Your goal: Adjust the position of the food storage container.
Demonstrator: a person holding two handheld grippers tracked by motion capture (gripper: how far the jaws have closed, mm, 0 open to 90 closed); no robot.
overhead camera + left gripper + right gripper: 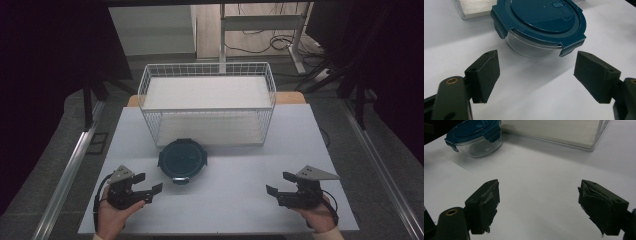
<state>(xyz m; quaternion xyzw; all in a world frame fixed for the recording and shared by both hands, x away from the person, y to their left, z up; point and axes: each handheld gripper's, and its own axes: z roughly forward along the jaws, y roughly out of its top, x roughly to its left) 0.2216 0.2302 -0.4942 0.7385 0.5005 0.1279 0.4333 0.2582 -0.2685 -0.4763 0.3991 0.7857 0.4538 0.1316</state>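
left gripper (150,183): held wide open, empty, near the lidded container (182,160)
right gripper (278,184): held open, empty, well apart on the tabletop (230,200)

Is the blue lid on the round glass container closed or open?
Closed. The blue lid sits flat on the round glass container, and the side clips visible in the left gripper view are folded down over its rim.

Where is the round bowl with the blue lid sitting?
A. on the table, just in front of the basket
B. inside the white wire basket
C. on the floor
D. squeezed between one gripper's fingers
A: the high view shows the round bowl standing on the white table, just in front of the white wire basket, with both grippers apart from it.
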